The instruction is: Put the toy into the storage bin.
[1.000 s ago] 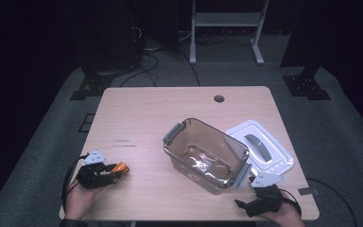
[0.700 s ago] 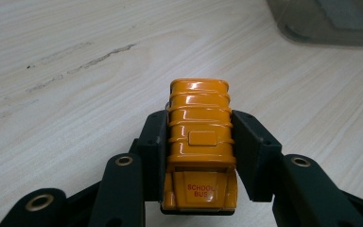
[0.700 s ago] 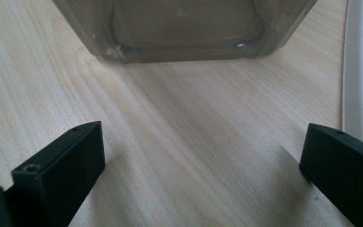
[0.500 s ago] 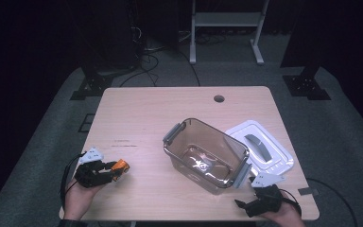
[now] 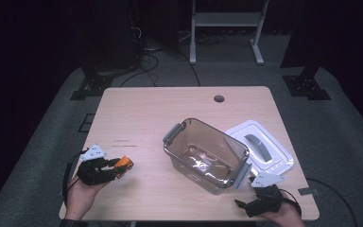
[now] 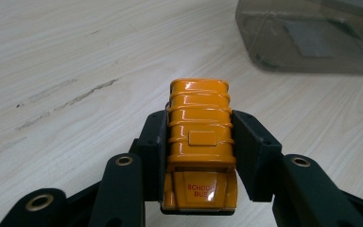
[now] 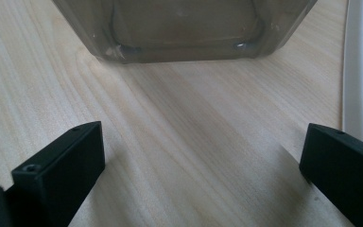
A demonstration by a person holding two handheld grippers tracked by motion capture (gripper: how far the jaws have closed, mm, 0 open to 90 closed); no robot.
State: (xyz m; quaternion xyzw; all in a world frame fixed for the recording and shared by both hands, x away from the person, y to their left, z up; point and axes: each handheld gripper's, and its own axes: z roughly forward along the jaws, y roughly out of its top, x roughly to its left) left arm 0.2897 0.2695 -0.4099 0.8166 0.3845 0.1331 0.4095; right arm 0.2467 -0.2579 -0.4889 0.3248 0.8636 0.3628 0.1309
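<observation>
My left hand-held gripper (image 6: 201,156) pinches the toy school bus (image 6: 201,142) by its flanks, roof up, at 8 o'clock on the table (image 5: 170,109), so I judge it ready to carry toward the open bin (image 5: 207,153) at 4 o'clock. The right hand-held gripper (image 7: 203,175) rests spread and empty near the bin; its lid (image 5: 260,146) lies aside.

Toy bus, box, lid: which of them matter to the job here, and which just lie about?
In use:
small orange toy school bus
left gripper, shut on it
clear brown plastic box

Lying about:
white lid with grey handle
right gripper, open
</observation>
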